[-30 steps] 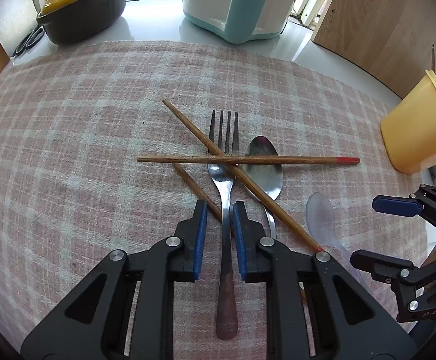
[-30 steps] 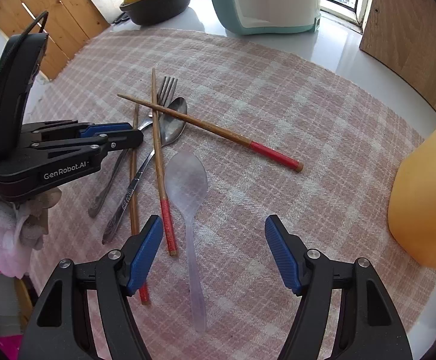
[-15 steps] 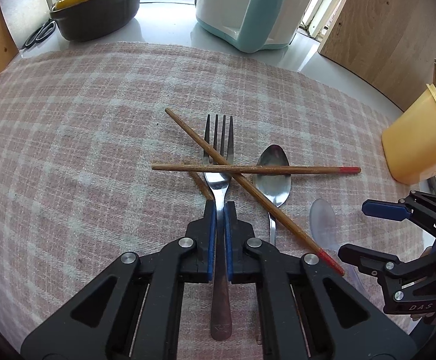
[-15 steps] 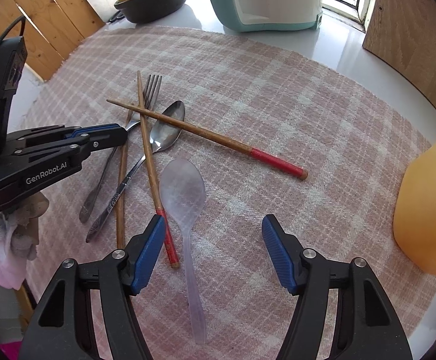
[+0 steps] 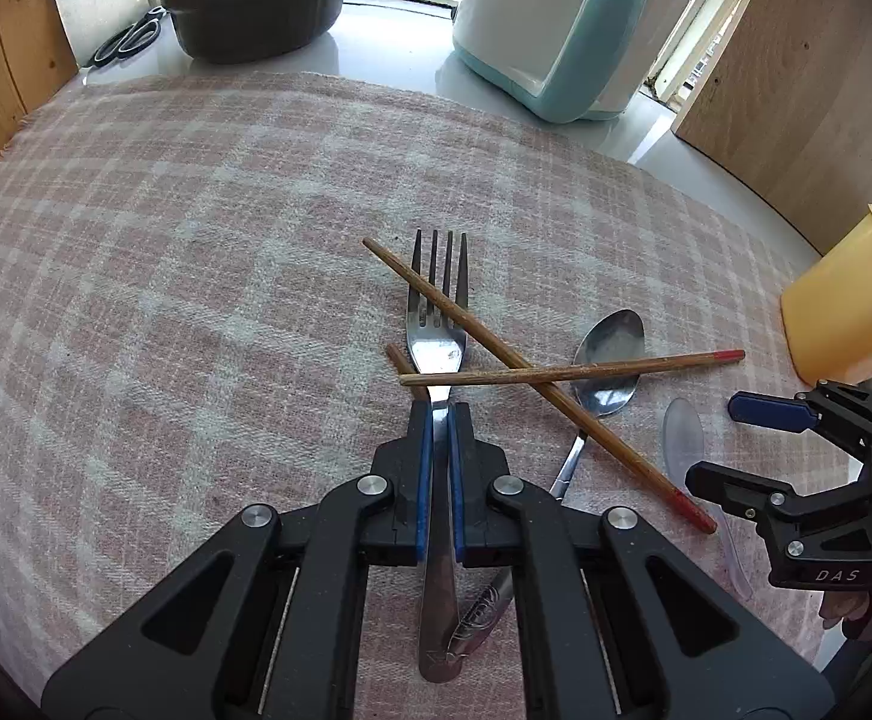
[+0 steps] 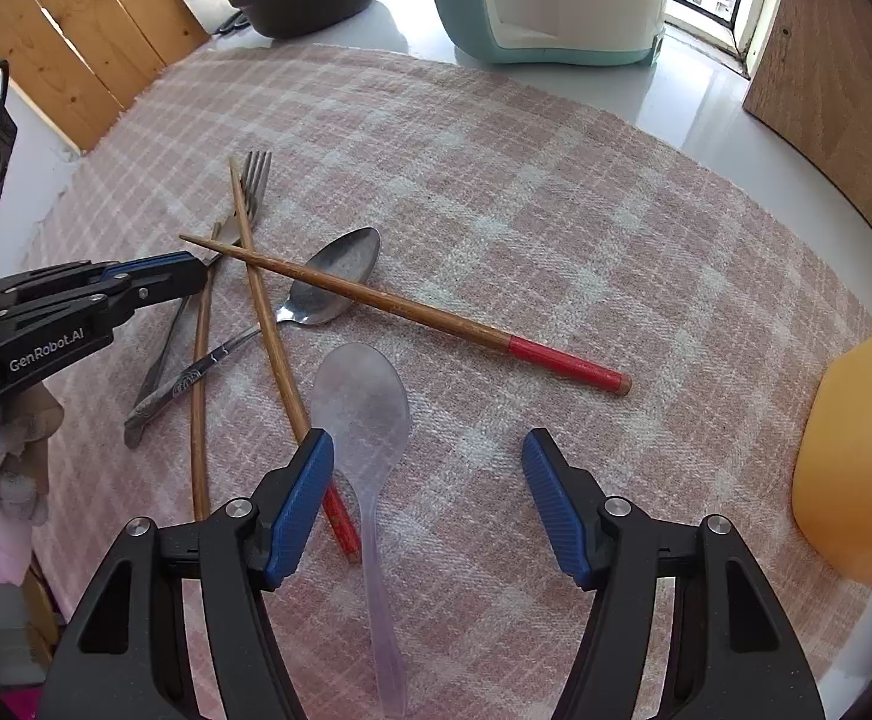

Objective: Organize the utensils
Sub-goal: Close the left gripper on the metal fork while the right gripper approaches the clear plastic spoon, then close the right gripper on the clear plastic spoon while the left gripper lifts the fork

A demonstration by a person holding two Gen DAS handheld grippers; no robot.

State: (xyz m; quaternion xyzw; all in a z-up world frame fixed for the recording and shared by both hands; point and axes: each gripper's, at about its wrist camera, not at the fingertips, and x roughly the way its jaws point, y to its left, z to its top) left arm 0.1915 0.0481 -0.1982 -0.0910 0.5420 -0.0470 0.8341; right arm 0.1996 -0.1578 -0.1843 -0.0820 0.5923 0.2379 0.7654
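Note:
My left gripper [image 5: 436, 414] is shut on the handle of a metal fork [image 5: 436, 354], whose tines point away over the pink checked cloth [image 5: 195, 300]. Two red-tipped wooden chopsticks [image 5: 574, 371] cross over the fork's neck, and a third [image 5: 398, 358] pokes out from under it. A metal spoon [image 5: 610, 354] lies to the fork's right, under the crossed sticks. My right gripper [image 6: 426, 441] stands open above a clear plastic spoon [image 6: 360, 402], touching nothing. The left gripper [image 6: 195, 273] and the fork [image 6: 255, 171] also show at the left of the right wrist view.
A yellow cup [image 6: 856, 450] stands at the cloth's right edge. Behind the cloth are a dark pot with a yellow lid [image 5: 255, 6], a white and teal appliance [image 5: 556, 30] and scissors [image 5: 126, 42]. Wooden panels [image 5: 796, 90] close off the right side.
My left gripper shut on the fork's handle and drew the fork leftward, away from the metal spoon. The chopsticks lying on it shifted with it. The right gripper stayed almost still.

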